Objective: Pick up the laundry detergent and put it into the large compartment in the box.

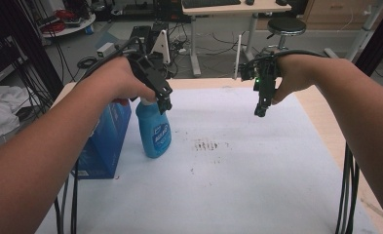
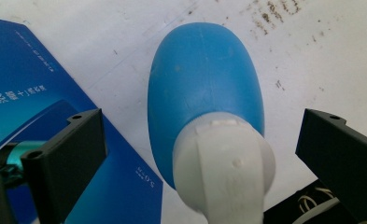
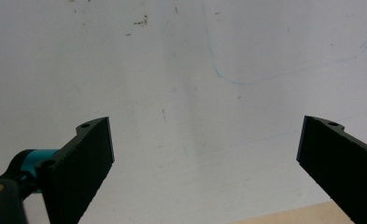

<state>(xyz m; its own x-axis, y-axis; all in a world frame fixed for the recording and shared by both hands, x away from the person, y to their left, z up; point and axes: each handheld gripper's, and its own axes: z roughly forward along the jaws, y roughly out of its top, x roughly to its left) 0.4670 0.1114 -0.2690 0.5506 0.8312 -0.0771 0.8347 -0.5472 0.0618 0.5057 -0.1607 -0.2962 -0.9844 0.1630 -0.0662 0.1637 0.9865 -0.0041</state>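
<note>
A blue spray bottle [image 1: 154, 130] with a white spray head [image 2: 223, 168] stands upright on the white sheet [image 1: 238, 185], next to a blue box [image 1: 103, 144]. My left gripper [image 1: 163, 103] hovers right over the bottle's top. In the left gripper view the left gripper [image 2: 202, 135] is open, its jaws standing wide on either side of the spray head without touching it. My right gripper [image 1: 261, 108] hangs above the sheet's far right part; in the right gripper view the right gripper [image 3: 204, 140] is open with nothing between its jaws.
Dark smudges [image 1: 206, 145] mark the sheet to the right of the bottle. The wooden table edge [image 1: 325, 126] runs along the right side. Cables [image 1: 347, 195] trail from both grippers at the near corners. Desks, a stool [image 1: 286, 27] and floor clutter lie beyond the table.
</note>
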